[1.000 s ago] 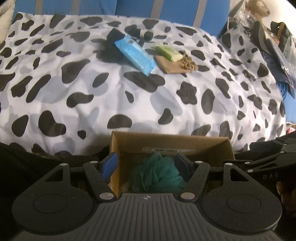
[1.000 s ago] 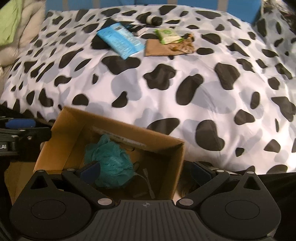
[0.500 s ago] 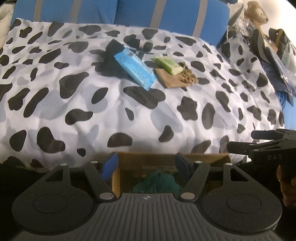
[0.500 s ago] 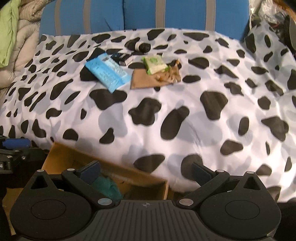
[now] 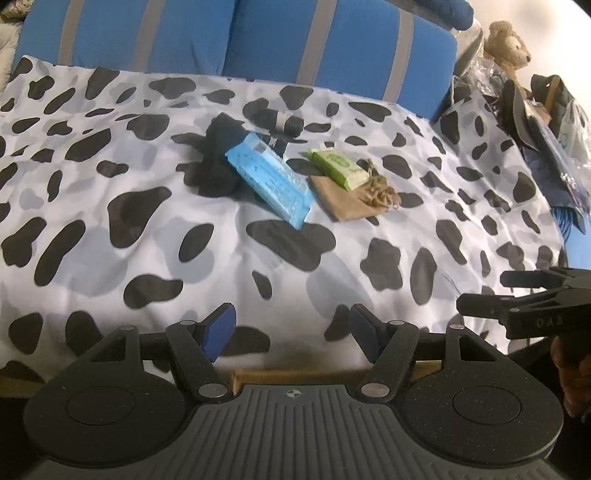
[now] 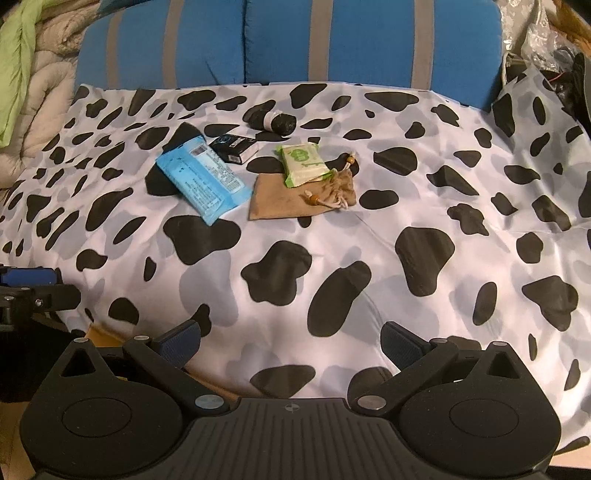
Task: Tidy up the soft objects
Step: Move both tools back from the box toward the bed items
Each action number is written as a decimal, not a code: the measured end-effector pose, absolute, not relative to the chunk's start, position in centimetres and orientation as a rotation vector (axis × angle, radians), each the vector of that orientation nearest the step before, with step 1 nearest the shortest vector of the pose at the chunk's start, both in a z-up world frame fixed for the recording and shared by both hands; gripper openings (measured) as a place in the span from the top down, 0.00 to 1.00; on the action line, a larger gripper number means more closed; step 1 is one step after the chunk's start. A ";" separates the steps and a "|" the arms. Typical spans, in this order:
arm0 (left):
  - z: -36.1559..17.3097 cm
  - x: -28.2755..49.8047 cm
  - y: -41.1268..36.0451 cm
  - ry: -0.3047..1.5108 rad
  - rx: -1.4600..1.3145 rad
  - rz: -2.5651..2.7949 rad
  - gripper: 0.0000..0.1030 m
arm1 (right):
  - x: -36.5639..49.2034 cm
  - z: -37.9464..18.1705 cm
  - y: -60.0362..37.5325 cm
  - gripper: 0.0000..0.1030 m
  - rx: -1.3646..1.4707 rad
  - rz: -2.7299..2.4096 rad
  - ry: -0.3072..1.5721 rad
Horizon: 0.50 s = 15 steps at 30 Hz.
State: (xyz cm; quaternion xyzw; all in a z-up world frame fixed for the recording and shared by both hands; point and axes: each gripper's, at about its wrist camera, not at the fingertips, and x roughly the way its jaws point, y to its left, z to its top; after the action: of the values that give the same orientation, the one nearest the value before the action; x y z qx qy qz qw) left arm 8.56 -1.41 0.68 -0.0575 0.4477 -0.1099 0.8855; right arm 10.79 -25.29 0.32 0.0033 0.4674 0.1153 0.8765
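Observation:
On the cow-print bedspread (image 5: 147,236) lie a blue wipes pack (image 5: 267,181) (image 6: 201,184), a green tissue pack (image 5: 340,168) (image 6: 303,164), a brown drawstring pouch (image 5: 347,201) (image 6: 291,195), a black roll (image 5: 280,120) (image 6: 271,120), a small black box (image 6: 232,147) and a black cloth (image 5: 218,162) (image 6: 162,181). They are grouped at the far middle, well ahead of both grippers. My left gripper (image 5: 293,332) is open and holds nothing. My right gripper (image 6: 291,341) is open and holds nothing. Only a strip of the cardboard box rim (image 5: 295,374) (image 6: 99,332) shows.
A blue cushion with grey stripes (image 5: 258,40) (image 6: 280,40) backs the bed. A teddy bear (image 5: 506,33) and bags (image 5: 554,110) crowd the right side. A beige quilt (image 6: 44,96) and green cloth (image 6: 14,62) lie at the left.
Both views have swung up from the cardboard box toward the bed. The box and the teal puff inside it have slipped out at the bottom. Both jaws keep the same width.

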 end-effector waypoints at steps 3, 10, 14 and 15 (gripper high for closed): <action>0.6 9.4 -1.3 0.912 -0.126 -0.232 0.35 | 11.4 0.3 -25.3 0.00 0.007 0.239 0.964; 0.3 11.5 -0.9 0.870 -0.134 -0.230 0.35 | 12.8 0.5 -25.2 0.00 -0.007 0.255 0.920; 0.1 12.7 -0.6 0.849 -0.127 -0.229 0.35 | 13.7 0.5 -25.1 0.00 -0.020 0.254 0.903; 0.0 13.0 -0.6 0.844 -0.127 -0.230 0.35 | 13.9 0.5 -25.0 0.00 -0.023 0.254 0.899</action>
State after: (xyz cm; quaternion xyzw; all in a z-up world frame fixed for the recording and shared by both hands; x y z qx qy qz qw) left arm 12.99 -0.59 0.00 -0.0616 0.4085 -0.1111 0.9039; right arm 13.90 -25.03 0.49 -0.0112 0.4332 0.1225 0.8929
